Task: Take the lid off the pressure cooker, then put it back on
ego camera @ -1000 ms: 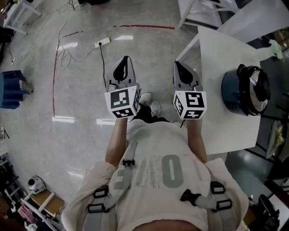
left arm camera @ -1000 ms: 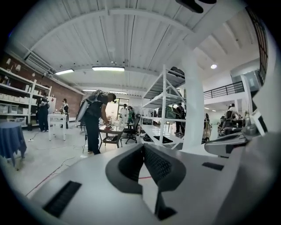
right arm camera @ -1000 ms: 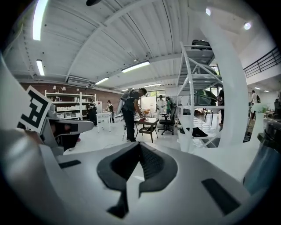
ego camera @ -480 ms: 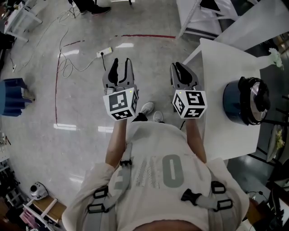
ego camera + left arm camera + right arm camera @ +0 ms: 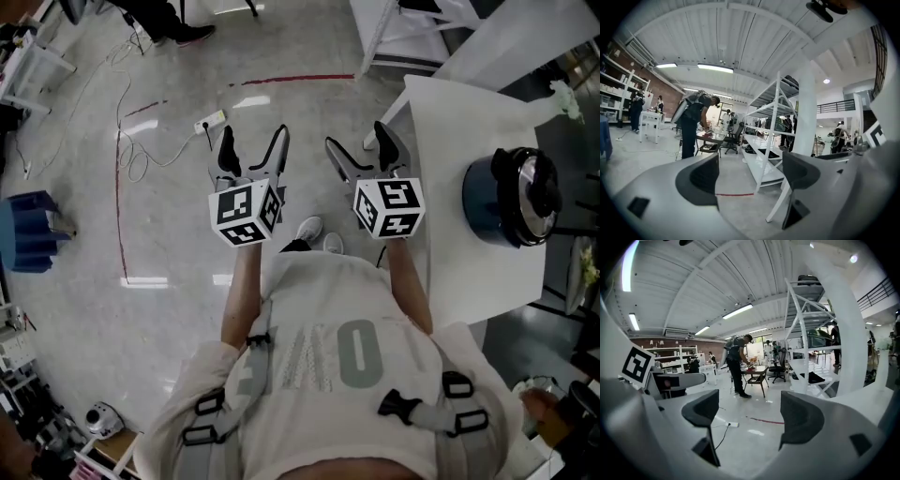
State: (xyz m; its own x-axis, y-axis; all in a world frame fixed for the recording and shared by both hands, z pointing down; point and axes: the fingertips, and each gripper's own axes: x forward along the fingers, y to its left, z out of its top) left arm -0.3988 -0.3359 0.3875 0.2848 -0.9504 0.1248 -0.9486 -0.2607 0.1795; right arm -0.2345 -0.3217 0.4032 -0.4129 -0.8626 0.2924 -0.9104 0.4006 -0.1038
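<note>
The dark blue pressure cooker stands on the white table at the right of the head view, with its shiny lid on it. Both grippers hang in the air over the floor, left of the table and well away from the cooker. The jaws of my left gripper are opening, with nothing between them. My right gripper, near the table's corner, is opening too and holds nothing. The left gripper view and the right gripper view show only floor and room between the pads. The cooker is in neither gripper view.
A power strip with a looping cable lies on the floor ahead, by a red tape line. A blue bin stands at the far left. White shelving rises ahead. A person stands at a desk.
Both grippers' jaws have gone from shut to wide apart. Both hands have moved forward a little, toward the top of the head view.
</note>
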